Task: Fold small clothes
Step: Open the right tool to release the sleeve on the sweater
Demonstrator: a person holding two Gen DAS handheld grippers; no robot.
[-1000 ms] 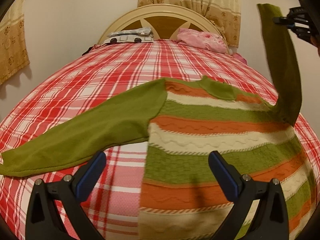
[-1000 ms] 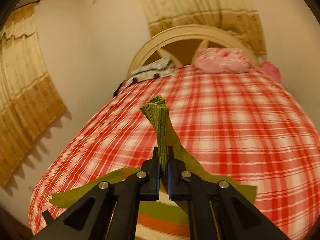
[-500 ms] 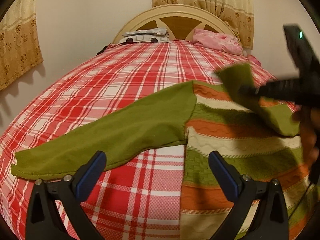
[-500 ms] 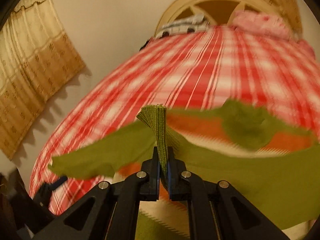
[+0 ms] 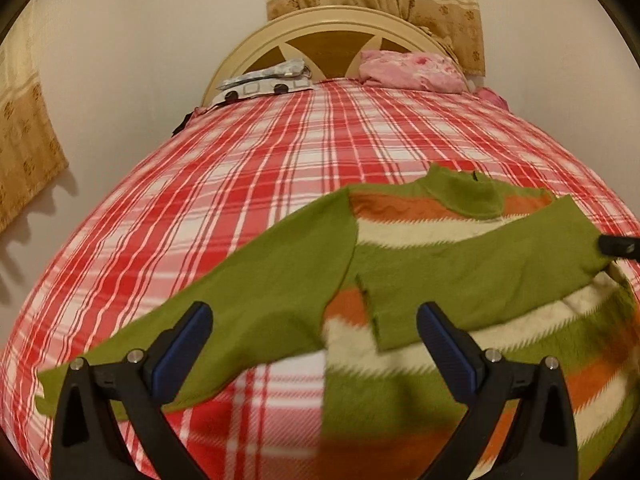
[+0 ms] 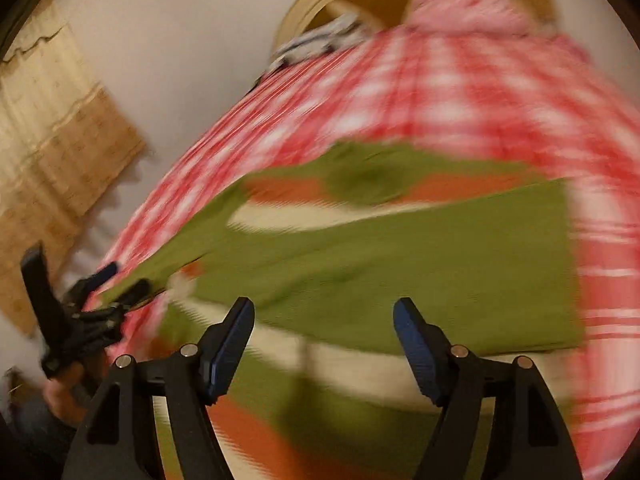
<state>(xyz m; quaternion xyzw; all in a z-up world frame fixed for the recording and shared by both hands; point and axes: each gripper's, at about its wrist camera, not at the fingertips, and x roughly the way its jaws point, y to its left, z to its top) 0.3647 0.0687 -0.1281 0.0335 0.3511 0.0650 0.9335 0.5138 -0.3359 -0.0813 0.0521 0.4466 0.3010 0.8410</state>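
Observation:
A striped sweater in green, orange and cream lies flat on the red plaid bed. One green sleeve lies folded across its chest; the other sleeve stretches out to the left. My left gripper hovers open over the outstretched sleeve and the sweater's side, holding nothing. In the blurred right wrist view my right gripper has its jaws opening with nothing between them, just above the folded sleeve. The left gripper shows at the left there, held by a hand.
A cream headboard stands at the far end, with a pink pillow and a grey patterned bundle in front of it. Curtains hang on the left wall. Bare plaid sheet lies beyond the sweater.
The right gripper came down with the raised sleeve, laid it across the sweater's chest and let go, its jaws spreading. The left gripper shifted slightly and stayed open.

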